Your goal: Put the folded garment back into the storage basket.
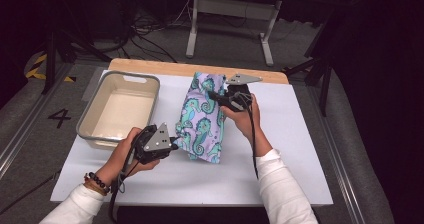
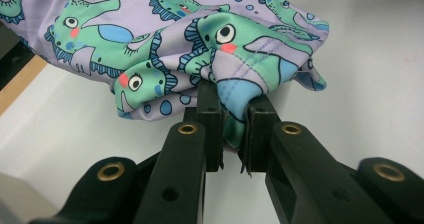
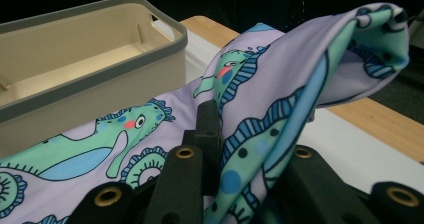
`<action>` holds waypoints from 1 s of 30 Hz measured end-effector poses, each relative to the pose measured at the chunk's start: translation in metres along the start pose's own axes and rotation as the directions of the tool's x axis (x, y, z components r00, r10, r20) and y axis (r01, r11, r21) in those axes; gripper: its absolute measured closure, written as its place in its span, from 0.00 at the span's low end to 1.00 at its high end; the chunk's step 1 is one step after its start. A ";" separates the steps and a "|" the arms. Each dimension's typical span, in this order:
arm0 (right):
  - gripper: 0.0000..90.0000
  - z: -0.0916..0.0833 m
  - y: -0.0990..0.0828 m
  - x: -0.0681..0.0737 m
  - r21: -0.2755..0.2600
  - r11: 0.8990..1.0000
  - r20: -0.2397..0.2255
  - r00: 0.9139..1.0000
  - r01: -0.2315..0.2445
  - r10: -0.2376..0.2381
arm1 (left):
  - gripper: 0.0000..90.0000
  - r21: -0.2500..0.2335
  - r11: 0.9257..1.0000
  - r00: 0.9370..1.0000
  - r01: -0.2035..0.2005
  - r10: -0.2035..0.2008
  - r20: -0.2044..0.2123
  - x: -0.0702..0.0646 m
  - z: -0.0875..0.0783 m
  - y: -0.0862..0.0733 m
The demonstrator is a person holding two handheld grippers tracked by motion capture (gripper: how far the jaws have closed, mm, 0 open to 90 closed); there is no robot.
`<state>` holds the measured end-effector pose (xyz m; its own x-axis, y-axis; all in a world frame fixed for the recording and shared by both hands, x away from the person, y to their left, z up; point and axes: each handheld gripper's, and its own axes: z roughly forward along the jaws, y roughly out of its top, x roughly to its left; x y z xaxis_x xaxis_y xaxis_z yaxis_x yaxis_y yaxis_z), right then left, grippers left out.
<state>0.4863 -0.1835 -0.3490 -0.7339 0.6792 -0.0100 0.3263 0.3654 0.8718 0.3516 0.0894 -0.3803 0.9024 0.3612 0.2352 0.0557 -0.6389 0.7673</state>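
A white sheet (image 1: pixel 300 149) covers a wooden table (image 1: pixel 150 65) whose bare edge shows along the far side. The table stands on grey carpet with a number marked on the floor at the left; beyond it the room is dark, with cables on the floor and the pale legs of another table (image 1: pixel 230 19) at the back. A beige bin (image 1: pixel 119 109) with a grey rim sits on the sheet's left part. Just right of it, mid-table, is the seahorse-print cloth (image 1: pixel 202 119), lilac and green. The left gripper (image 1: pixel 172 145) pinches the cloth's near edge, jaws pressed on a fold. The right gripper (image 1: pixel 212 96) pinches its far part, cloth draped over its jaws.
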 end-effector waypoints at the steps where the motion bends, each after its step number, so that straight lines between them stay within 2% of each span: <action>1: 0.87 0.002 0.002 0.001 -0.001 1.000 0.000 1.000 0.005 -0.005 | 0.91 0.001 1.000 1.000 0.000 0.000 -0.005 0.001 -0.002 0.000; 8: 0.87 0.011 0.020 0.008 -0.019 1.000 -0.014 1.000 0.022 -0.022 | 0.91 0.005 1.000 0.999 0.004 -0.004 -0.053 0.008 -0.018 -0.003; 18: 0.87 0.025 0.037 0.016 -0.036 0.999 -0.033 0.999 0.029 -0.030 | 0.91 0.003 0.999 0.993 0.042 -0.042 -0.110 0.019 -0.036 -0.014; 23: 0.87 0.032 0.048 0.022 -0.045 0.998 -0.044 0.998 0.037 -0.039 | 0.91 0.000 0.999 0.989 0.053 -0.053 -0.140 0.023 -0.044 -0.020; 30: 0.87 0.048 0.064 0.033 -0.047 0.997 -0.057 0.996 0.059 -0.061 | 0.91 0.011 0.997 0.978 0.082 -0.078 -0.192 0.028 -0.058 -0.031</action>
<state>0.5113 -0.1072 -0.3170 -0.7853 0.6181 -0.0356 0.2543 0.3745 0.8917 0.3506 0.1589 -0.3623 0.7965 0.5335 0.2845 0.1338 -0.6144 0.7775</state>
